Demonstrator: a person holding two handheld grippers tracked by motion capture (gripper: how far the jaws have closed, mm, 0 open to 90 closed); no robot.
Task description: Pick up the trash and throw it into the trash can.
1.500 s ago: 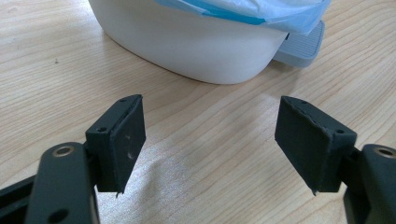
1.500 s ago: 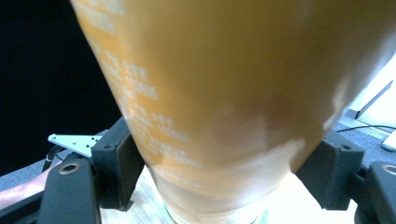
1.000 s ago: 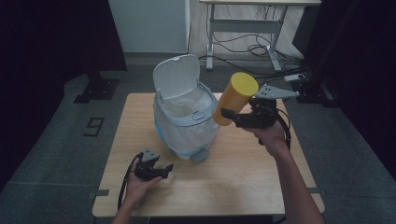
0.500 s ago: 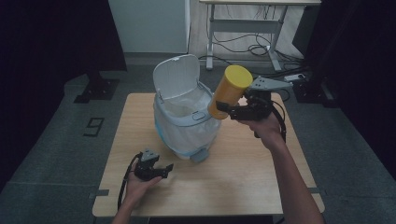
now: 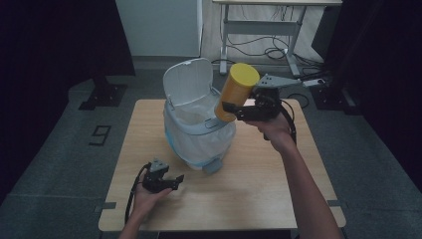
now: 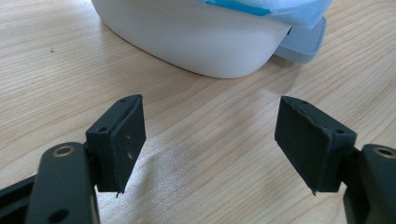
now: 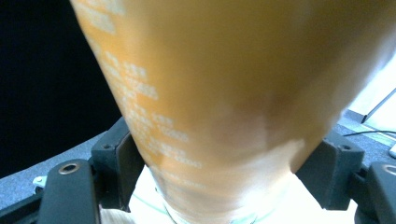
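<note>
1. Right gripper [image 5: 230,108]: fingers clenched on the lower part of a yellow canister [image 5: 236,91]. The right gripper view shows a black pad pressed against each side of the canister's orange-yellow body.
2. Canister position: held in the air, tilted, its capped end uppermost and its lower end just over the right rim of the open bin [image 5: 199,130]. It is clear of the worktop [image 5: 278,174].
3. Bin: white, standing near the middle of the worktop, hinged lid [image 5: 189,82] raised upright at the back. A pale blue liner bag [image 5: 201,149] is folded over the rim and hangs down the outside. A grey foot pedal [image 6: 306,39] projects at its base.
4. Left gripper [image 5: 171,181]: rests low at the near left of the worktop, in the person's left hand, well apart from the canister. Fingers [image 6: 123,140] released and spread wide, with bare wood between them; they point towards the bin's base.
</note>
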